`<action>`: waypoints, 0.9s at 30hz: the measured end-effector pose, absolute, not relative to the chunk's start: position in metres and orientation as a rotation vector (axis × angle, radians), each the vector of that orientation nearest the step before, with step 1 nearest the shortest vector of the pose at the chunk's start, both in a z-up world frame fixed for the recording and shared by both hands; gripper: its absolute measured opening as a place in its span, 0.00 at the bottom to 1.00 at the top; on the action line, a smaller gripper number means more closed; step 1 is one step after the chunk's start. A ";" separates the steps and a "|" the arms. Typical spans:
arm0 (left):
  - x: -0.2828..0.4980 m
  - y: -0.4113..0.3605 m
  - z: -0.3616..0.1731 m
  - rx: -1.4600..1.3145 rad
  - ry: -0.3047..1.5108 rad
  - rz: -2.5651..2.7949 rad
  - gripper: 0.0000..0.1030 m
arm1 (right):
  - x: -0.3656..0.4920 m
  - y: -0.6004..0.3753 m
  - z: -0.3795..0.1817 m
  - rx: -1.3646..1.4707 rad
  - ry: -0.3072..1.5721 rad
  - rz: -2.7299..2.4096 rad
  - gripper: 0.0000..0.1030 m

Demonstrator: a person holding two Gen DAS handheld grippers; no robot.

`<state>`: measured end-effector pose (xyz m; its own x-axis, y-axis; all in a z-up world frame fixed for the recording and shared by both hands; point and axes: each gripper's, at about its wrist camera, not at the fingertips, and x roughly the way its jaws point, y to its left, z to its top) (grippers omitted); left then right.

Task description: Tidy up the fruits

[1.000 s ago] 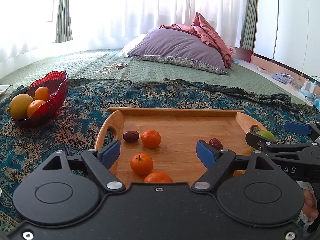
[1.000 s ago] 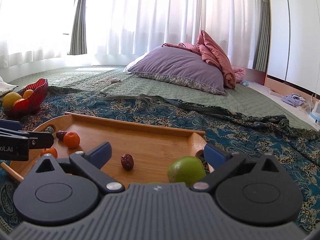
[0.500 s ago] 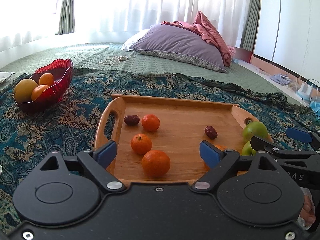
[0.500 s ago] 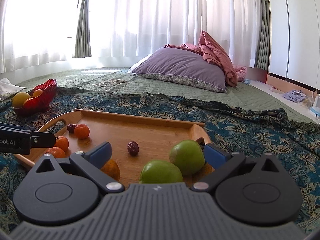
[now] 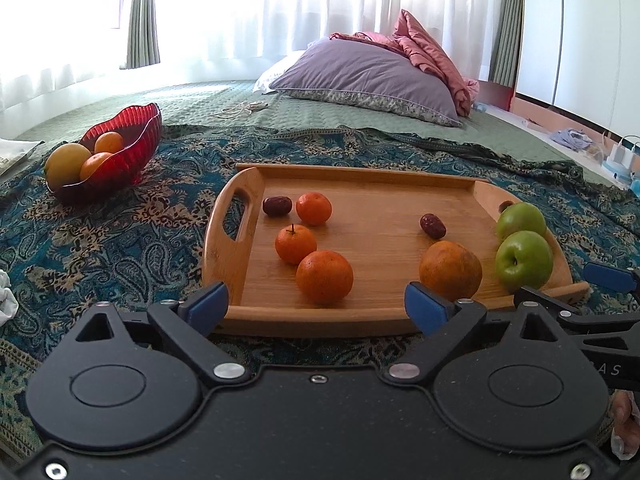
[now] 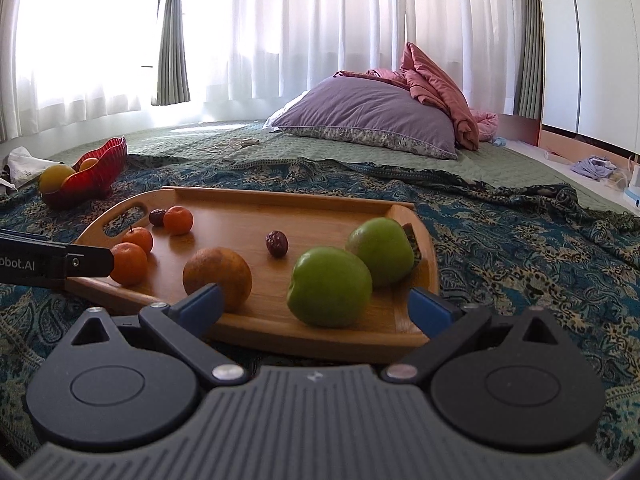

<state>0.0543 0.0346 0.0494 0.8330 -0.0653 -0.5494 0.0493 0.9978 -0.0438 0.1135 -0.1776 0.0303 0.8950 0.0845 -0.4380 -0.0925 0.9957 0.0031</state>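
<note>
Wooden tray point(image 5: 236, 240) keeps the fruit sorted, so my left gripper point(image 5: 316, 308), just opening wide and empty, and right gripper point(image 6: 316, 306), wide, wait at its near edge.

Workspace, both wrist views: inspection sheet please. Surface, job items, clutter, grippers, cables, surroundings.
Surface: patterned blue cloth over green bedspread.
Job's things: wooden tray holds four oranges, two dates, two green apples; red bowl holds more fruit.
Clutter: crumpled white paper.
Grippers: left gripper open, its jaws just opening, nothing between; right gripper open, empty.
Cables: white cord.
Surroundings: purple pillow, curtains, wardrobe.
</note>
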 end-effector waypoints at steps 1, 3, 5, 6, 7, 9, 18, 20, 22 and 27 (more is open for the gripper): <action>0.053 0.034 0.047 -0.025 0.586 -0.057 0.92 | 0.111 -0.177 0.029 -0.020 0.455 0.093 1.00; 0.052 0.033 0.043 -0.019 0.592 -0.046 0.92 | 0.108 -0.176 0.025 -0.023 0.460 0.091 1.00; 0.051 0.033 0.038 -0.013 0.604 -0.042 0.93 | 0.105 -0.175 0.021 -0.028 0.469 0.091 1.00; 0.050 0.033 0.036 -0.011 0.611 -0.040 0.93 | 0.104 -0.175 0.019 -0.030 0.473 0.093 1.00; 0.050 0.033 0.033 -0.011 0.616 -0.038 0.93 | 0.102 -0.175 0.018 -0.030 0.478 0.096 1.00; 0.049 0.033 0.029 -0.014 0.627 -0.036 0.93 | 0.100 -0.175 0.015 -0.031 0.488 0.099 1.00; 0.051 0.033 0.016 -0.003 0.646 -0.012 0.93 | 0.100 -0.171 0.004 -0.041 0.528 0.095 1.00; 0.052 0.033 0.015 -0.004 0.649 -0.009 0.93 | 0.101 -0.170 0.002 -0.045 0.533 0.096 1.00; 0.053 0.034 0.013 -0.003 0.653 -0.005 0.94 | 0.102 -0.168 0.001 -0.044 0.539 0.100 1.00; 0.054 0.033 0.009 0.013 0.655 0.004 0.94 | 0.106 -0.166 -0.003 -0.057 0.563 0.112 1.00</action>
<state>0.0537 0.0326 0.0085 0.7931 0.0082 -0.6091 0.0002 0.9999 0.0136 0.1057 -0.1659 -0.0035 0.8400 0.0901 -0.5350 -0.1214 0.9923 -0.0234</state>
